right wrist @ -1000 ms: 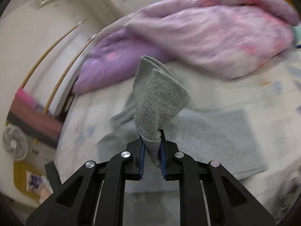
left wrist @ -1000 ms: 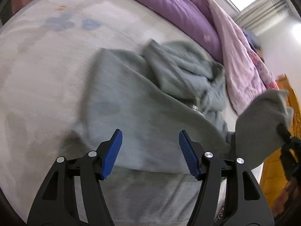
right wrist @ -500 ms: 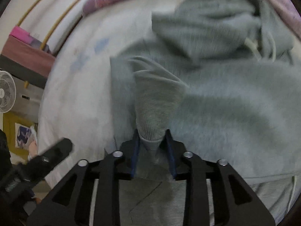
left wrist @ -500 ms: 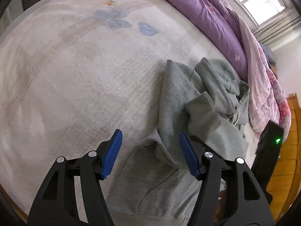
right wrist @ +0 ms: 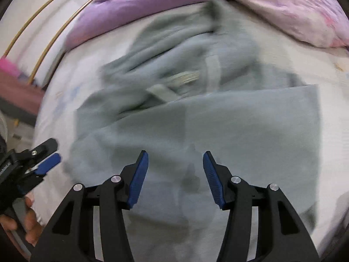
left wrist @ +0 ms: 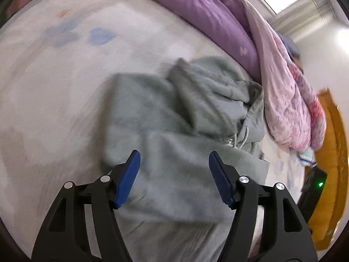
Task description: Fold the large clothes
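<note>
A grey hooded sweatshirt [left wrist: 178,131] lies on the pale bed sheet [left wrist: 54,83], its hood bunched at the far end and a sleeve folded across the body. My left gripper [left wrist: 174,166] is open and empty, above the sweatshirt's near part. In the right wrist view the sweatshirt [right wrist: 240,126] fills the middle, blurred. My right gripper [right wrist: 175,170] is open and empty above it. The left gripper also shows at the left edge of the right wrist view [right wrist: 41,157], held by a hand.
A purple and pink quilt [left wrist: 250,43] is heaped along the far side of the bed, also in the right wrist view [right wrist: 283,6]. A wooden bed frame [left wrist: 336,144] stands at the right. A black device with a green light [left wrist: 314,187] sits near it.
My right gripper has opened and let go of the grey sleeve, which now lies folded across the body. Both grippers have shifted over the sweatshirt.
</note>
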### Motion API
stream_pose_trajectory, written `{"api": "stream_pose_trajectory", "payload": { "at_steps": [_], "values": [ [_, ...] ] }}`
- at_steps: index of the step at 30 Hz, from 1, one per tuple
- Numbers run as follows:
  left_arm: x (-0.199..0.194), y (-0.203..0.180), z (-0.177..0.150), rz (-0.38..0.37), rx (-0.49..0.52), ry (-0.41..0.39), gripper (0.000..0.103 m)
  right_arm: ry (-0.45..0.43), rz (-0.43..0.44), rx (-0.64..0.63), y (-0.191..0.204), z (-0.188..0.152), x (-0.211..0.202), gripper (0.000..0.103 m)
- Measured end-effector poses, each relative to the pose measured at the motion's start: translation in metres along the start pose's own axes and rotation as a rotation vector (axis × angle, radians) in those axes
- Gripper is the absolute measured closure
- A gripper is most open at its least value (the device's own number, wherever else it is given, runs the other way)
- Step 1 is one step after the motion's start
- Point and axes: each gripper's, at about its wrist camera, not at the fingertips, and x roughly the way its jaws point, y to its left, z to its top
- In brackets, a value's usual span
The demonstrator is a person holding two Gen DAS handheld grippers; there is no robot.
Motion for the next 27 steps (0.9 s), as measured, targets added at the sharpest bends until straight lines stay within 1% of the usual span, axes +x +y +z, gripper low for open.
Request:
{"api": "stream_pose_trajectory", "payload": {
  "at_steps": [1,3,4,5,6,7,8,9,10,11,12,13,15,17,19,22,23,24,25,26,27],
  "values": [
    [0.01,-0.011,0.008,0.004,0.039,0.006,0.037,-0.016,-0.024,0.01,-0.014,0.014,-0.002,0.053],
    [0.03,-0.03,0.028,0.014,0.105,0.015,0.036,-0.025,-0.029,0.029,-0.037,0.045,-0.003,0.053],
    [0.039,-0.037,0.04,0.047,0.13,0.018,0.036,-0.028,-0.039,0.035,-0.044,0.057,-0.003,0.053],
    [0.049,-0.043,0.056,0.084,0.142,0.026,0.036,-0.039,-0.067,0.036,-0.054,0.076,-0.004,0.053],
    [0.057,-0.044,0.067,0.097,0.142,0.031,0.036,-0.038,-0.078,0.031,-0.057,0.086,-0.003,0.051],
    [0.065,-0.047,0.082,0.095,0.147,0.03,0.034,-0.028,-0.089,0.027,-0.062,0.104,0.002,0.05],
    [0.072,-0.049,0.091,0.102,0.161,0.033,0.033,-0.038,-0.1,0.022,-0.064,0.117,0.004,0.05],
    [0.08,-0.053,0.106,0.15,0.177,0.042,0.033,-0.032,-0.117,0.006,-0.065,0.137,0.01,0.046],
    [0.085,-0.056,0.118,0.172,0.182,0.044,0.032,-0.014,-0.127,-0.005,-0.064,0.149,0.017,0.044],
    [0.088,-0.057,0.124,0.171,0.183,0.051,0.03,-0.009,-0.138,-0.019,-0.063,0.162,0.023,0.044],
    [0.097,-0.058,0.132,0.175,0.186,0.091,0.025,-0.01,-0.14,-0.033,-0.061,0.173,0.03,0.043],
    [0.108,-0.057,0.138,0.218,0.196,0.136,0.025,0.019,-0.145,-0.04,-0.06,0.188,0.041,0.042],
    [0.127,-0.053,0.142,0.295,0.231,0.198,0.025,0.047,-0.157,-0.025,-0.058,0.208,0.058,0.042],
    [0.138,-0.048,0.144,0.304,0.231,0.23,0.025,0.078,-0.156,-0.029,-0.053,0.223,0.074,0.042],
    [0.147,-0.041,0.146,0.309,0.218,0.251,0.025,0.078,-0.164,-0.04,-0.047,0.233,0.081,0.042],
    [0.159,-0.034,0.151,0.364,0.25,0.267,0.025,0.111,-0.158,-0.012,-0.045,0.245,0.098,0.042],
    [0.162,-0.031,0.153,0.368,0.247,0.271,0.029,0.113,-0.156,-0.003,-0.047,0.247,0.101,0.042],
    [0.166,-0.028,0.156,0.358,0.24,0.284,0.035,0.1,-0.152,0.01,-0.052,0.249,0.1,0.055],
    [0.168,-0.025,0.159,0.334,0.233,0.294,0.055,0.091,-0.119,0.029,-0.056,0.25,0.099,0.079],
    [0.169,-0.024,0.161,0.312,0.232,0.297,0.077,0.095,-0.088,0.05,-0.061,0.25,0.097,0.085],
    [0.168,-0.027,0.162,0.294,0.253,0.292,0.085,0.087,-0.079,0.056,-0.063,0.249,0.095,0.089]
  ]
}}
